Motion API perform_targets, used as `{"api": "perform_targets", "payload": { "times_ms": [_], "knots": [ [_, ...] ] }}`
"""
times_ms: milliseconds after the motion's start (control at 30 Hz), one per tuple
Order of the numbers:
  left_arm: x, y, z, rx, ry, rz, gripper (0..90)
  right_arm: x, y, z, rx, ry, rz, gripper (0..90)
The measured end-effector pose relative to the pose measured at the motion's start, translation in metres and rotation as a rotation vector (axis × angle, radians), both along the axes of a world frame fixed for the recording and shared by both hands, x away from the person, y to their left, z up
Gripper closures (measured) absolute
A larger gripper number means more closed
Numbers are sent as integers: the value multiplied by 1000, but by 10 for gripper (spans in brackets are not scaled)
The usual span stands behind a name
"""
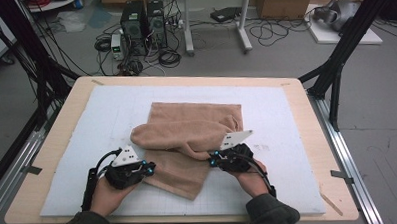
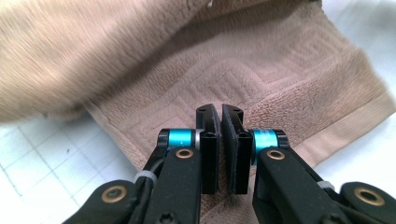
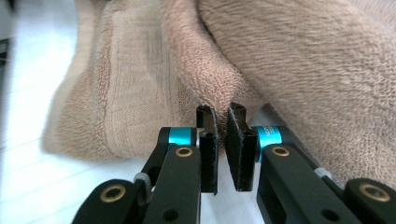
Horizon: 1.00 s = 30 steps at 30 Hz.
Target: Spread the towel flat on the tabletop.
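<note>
One beige terry towel (image 1: 187,137) lies half-folded and rumpled on the white gridded mat (image 1: 281,114), its rolled fold bulging over the ribbed lower layer. At its near-left edge the left gripper (image 1: 147,169) has its jaws pressed together, seemingly empty. At the fold's near-right end the right gripper (image 1: 214,159) pinches a fuzzy edge.

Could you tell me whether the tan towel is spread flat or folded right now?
Partly folded: the towel has a rolled fold bunched across its middle, with flat layers showing above and below it.
</note>
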<state>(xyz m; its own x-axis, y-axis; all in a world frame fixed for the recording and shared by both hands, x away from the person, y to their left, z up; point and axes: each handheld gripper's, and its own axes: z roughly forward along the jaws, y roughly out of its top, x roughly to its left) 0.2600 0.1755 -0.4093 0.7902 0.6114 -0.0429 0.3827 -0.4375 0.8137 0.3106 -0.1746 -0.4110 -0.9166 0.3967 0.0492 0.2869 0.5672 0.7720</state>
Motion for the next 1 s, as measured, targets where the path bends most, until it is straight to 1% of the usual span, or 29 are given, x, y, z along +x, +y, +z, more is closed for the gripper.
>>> {"api": "perform_targets", "payload": {
  "times_ms": [33,100,133,167,233,300,333,367,400,433,467,500,533,567,600,633,667,700,767,800,833,867,900,967,1000],
  "knots": [
    [-5,-2,5,-18,2,-12,854,-5,-4,6,5,-3,7,843],
    [-15,-6,15,-44,-14,-32,855,-17,-12,20,-7,-7,16,842],
    [-21,-8,19,-53,-25,-41,854,-29,-21,35,-12,-13,23,842],
    [-26,-9,24,-53,-36,-51,854,-29,-21,35,-12,-13,23,842],
    [-36,-12,28,-39,-57,-67,854,-40,-26,49,-14,-16,41,841],
    [-44,-11,29,-31,-58,-74,854,-46,-25,59,-24,-19,64,841],
    [-46,-11,27,-12,-66,-75,854,-47,-20,61,-42,-24,73,840],
    [-48,-9,25,2,-63,-69,852,-43,-7,58,-84,-32,87,838],
    [-47,-7,22,7,-56,-62,852,-43,-7,58,-84,-32,87,838],
    [-46,-3,19,10,-49,-56,848,-38,1,53,-98,-29,95,838],
    [-42,0,16,5,-38,-49,829,-31,10,47,-106,-15,100,837],
    [-37,4,14,-9,-19,-36,759,-24,19,41,-117,-15,101,837],
    [-31,6,12,-20,-4,-22,668,-16,28,33,-124,-15,100,837],
    [-23,8,10,-30,2,-14,634,-7,37,25,-120,-2,104,837],
    [-15,8,7,-35,14,0,618,1,47,18,-119,-1,98,837],
    [-6,7,5,-32,26,16,584,8,56,13,-138,-9,92,837],
    [3,5,1,-36,44,30,554,22,69,3,-157,4,73,835],
    [11,4,-1,-55,69,46,554,22,69,3,-157,4,73,835],
    [24,0,-6,-36,83,73,554,31,71,0,-150,11,58,810],
    [29,-2,-8,-43,95,71,554,32,68,0,-122,29,51,753],
    [31,-3,-10,-38,99,66,592,28,58,7,-60,32,72,682],
    [32,-5,-13,-22,101,61,592,28,58,7,-60,32,72,682],
    [33,-6,-15,-11,105,56,614,22,51,12,-37,7,69,661],
    [32,-6,-16,-14,106,60,626,8,34,23,-2,-39,63,659],
    [31,-6,-16,-21,110,57,632,2,26,26,-10,-71,53,660]
  ]
}}
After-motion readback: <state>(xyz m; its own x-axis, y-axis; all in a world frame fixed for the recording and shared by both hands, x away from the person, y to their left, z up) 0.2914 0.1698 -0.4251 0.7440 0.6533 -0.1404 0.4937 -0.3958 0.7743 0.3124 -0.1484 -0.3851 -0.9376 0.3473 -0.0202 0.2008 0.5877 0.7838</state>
